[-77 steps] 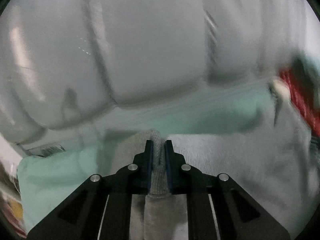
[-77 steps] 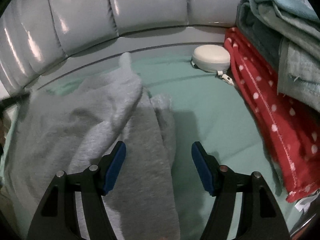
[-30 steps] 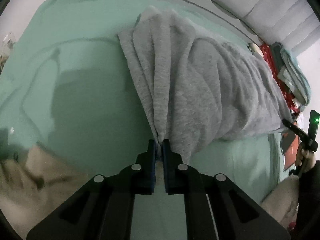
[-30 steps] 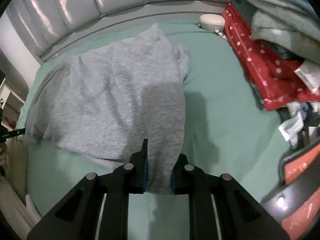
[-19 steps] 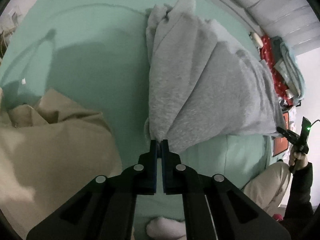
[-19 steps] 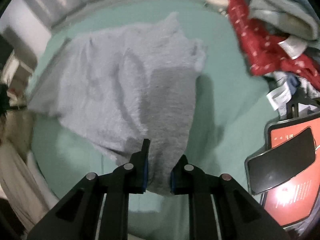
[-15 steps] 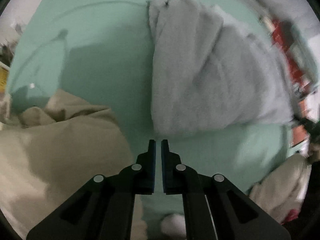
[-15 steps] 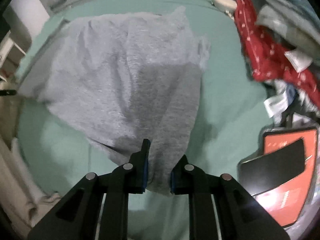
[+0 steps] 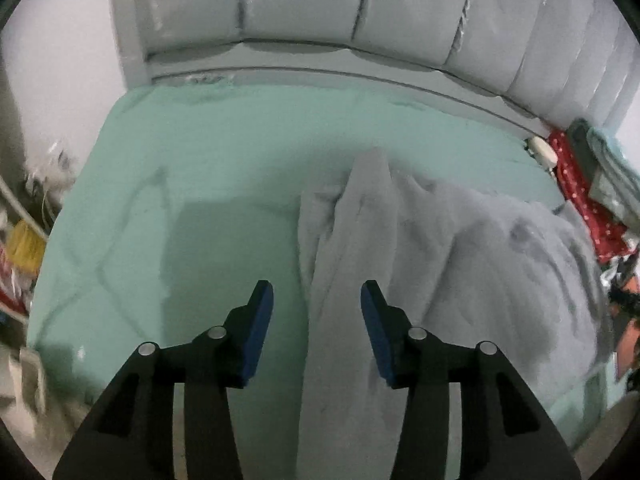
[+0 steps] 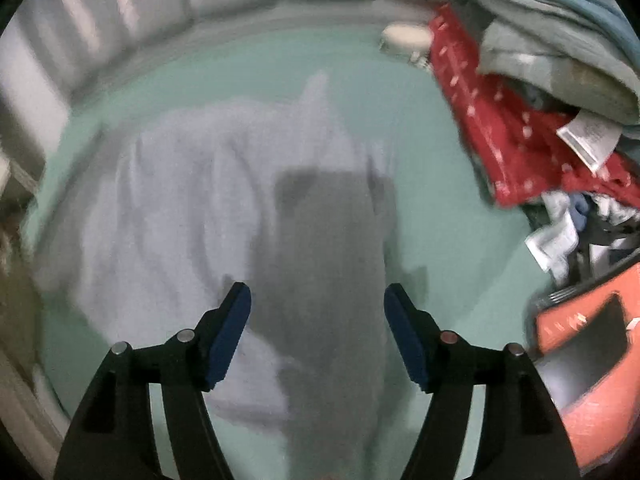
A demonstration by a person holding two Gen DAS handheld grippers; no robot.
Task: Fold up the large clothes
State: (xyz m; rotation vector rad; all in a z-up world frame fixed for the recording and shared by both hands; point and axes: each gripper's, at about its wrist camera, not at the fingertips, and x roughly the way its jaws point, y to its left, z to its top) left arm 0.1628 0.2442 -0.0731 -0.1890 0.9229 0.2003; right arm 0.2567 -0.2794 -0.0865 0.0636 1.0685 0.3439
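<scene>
Grey garment [image 9: 460, 264] lies rumpled on the green bed sheet [image 9: 224, 168]; left claw [image 9: 317, 312] and right claw [image 10: 318, 312] have just opened, gripping nothing.

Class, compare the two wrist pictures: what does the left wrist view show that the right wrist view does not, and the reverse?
Left wrist only: the white wall beside the bed and clutter below it.
Right wrist only: an orange box and a white care label on the stacked laundry.
Both: the grey garment on the green sheet, the padded headboard, the red dotted cloth, and open tongs, left and right, gripping nothing.
</scene>
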